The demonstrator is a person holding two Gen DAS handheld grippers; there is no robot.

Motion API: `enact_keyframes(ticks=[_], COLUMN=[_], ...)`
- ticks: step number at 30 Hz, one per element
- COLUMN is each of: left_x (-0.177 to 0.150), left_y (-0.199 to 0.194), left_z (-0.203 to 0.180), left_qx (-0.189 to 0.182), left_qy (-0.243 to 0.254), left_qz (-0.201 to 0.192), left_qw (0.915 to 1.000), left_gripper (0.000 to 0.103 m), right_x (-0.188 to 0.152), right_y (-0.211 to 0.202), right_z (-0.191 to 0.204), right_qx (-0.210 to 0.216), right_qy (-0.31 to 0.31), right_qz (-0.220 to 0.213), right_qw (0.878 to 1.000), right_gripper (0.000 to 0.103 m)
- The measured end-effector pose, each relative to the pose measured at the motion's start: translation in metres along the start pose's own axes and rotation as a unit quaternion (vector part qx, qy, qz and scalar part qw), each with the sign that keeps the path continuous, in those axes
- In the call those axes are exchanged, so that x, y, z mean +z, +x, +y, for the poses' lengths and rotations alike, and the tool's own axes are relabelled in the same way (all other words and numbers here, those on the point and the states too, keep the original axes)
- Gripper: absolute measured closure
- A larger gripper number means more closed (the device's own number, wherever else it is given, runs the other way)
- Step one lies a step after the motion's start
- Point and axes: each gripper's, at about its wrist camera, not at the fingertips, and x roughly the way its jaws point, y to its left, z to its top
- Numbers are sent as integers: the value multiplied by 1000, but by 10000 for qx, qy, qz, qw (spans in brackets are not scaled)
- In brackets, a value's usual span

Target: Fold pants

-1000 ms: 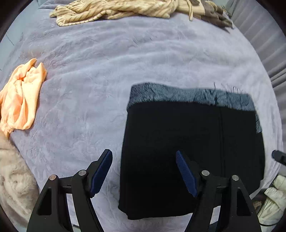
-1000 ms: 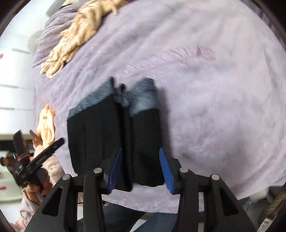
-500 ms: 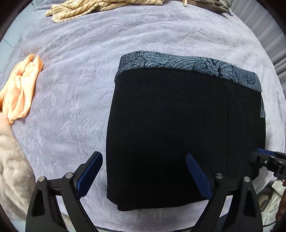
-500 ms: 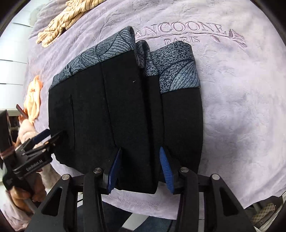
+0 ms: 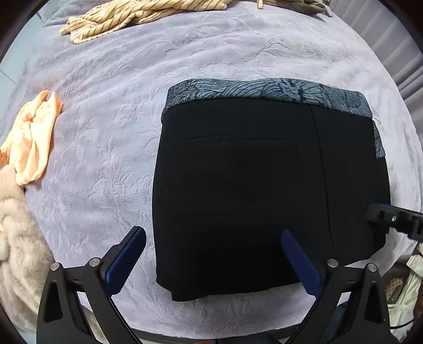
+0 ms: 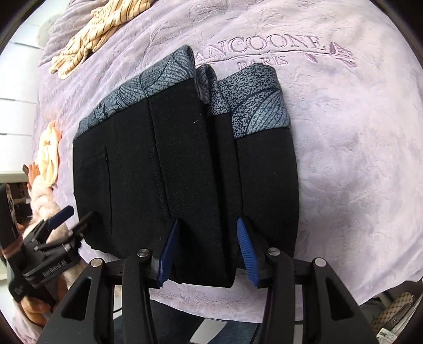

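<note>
- Pants (image 5: 259, 190) are basically folded into a compact stack on the bed (image 5: 111, 148), near its front edge.
- My left tool (image 5: 211, 254) just opened wide, holding nothing.
- My right tool (image 6: 206, 246) pinches the pants' near edge, so only letting go is left, I'd guess.

We see a bed covered by a lilac plush blanket (image 5: 111, 148) pressed with a leafy pattern and stitched with lettering that ends in "PARIS" at the far side in the right wrist view. Directly on it lie the folded black pants (image 5: 253, 190), with a grey-blue leaf-print band along their far edge, a striped cream garment (image 5: 137, 16) bunched near the far edge, and a crumpled orange cloth (image 5: 31, 137) off to the left. Just beside the orange cloth, at the blanket's near left edge, sits something pale and fluffy (image 5: 15, 238).
</note>
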Motion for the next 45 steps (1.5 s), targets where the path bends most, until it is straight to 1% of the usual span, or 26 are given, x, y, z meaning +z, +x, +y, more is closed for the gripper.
enact_keyframes(ticks=[3, 4, 5, 6, 7, 9, 11, 13, 17, 24, 28, 33, 45], left_x=[-3, -3, -3, -3, -3, -3, 2, 3, 4, 6, 8, 7, 4], left_y=[-5, -7, -8, -11, -14, -18, -18, -24, -31, -45, -48, -46, -38], left_z=[-2, -2, -1, -1, -1, -2, 5, 2, -1, -12, -19, -24, -16], left_qx=[-10, -11, -7, -11, -15, -7, -9, 27, 61, 122, 173, 163, 147], left_qy=[-41, -60, -73, -95, -116, -164, -176, -169, -151, -128, -22, 62, -28], left_qz=[-43, -64, -80, -108, -125, -148, -165, -174, -198, -193, -149, -170, -124], left_qw=[10000, 10000, 9999, 9999, 9999, 9998, 9997, 9997, 9997, 9997, 9997, 9997, 9998], left_gripper=[0, 0, 0, 0, 0, 0, 0, 0, 0, 0, 0, 0, 0], right_x=[-1, -2, -2, -3, -4, -6, -7, -9, -7, -6, -9, -12, -13], right_y=[-12, -15, -21, -25, -29, -40, -49, -53, -55, -48, -43, -40, -37], right_z=[-5, -4, -2, 0, 2, 11, 20, 25, 34, 31, 30, 32, 36], right_qx=[70, 84, 104, 65, -28, -319, -617, -785, -871, -936, -955, -1092, -1192], right_qy=[130, 140, 135, 99, 33, -211, -410, -538, -634, -485, -380, -422, -471], right_qz=[-58, -76, -110, -155, -219, -409, -554, -590, -448, -233, -143, -69, 2], right_qw=[9999, 9998, 9998, 9998, 9998, 9984, 9957, 9937, 9932, 9942, 9946, 9931, 9918], right_gripper=[49, 41, 29, 24, 20, 19, 12, 11, 11, 11, 11, 11, 11])
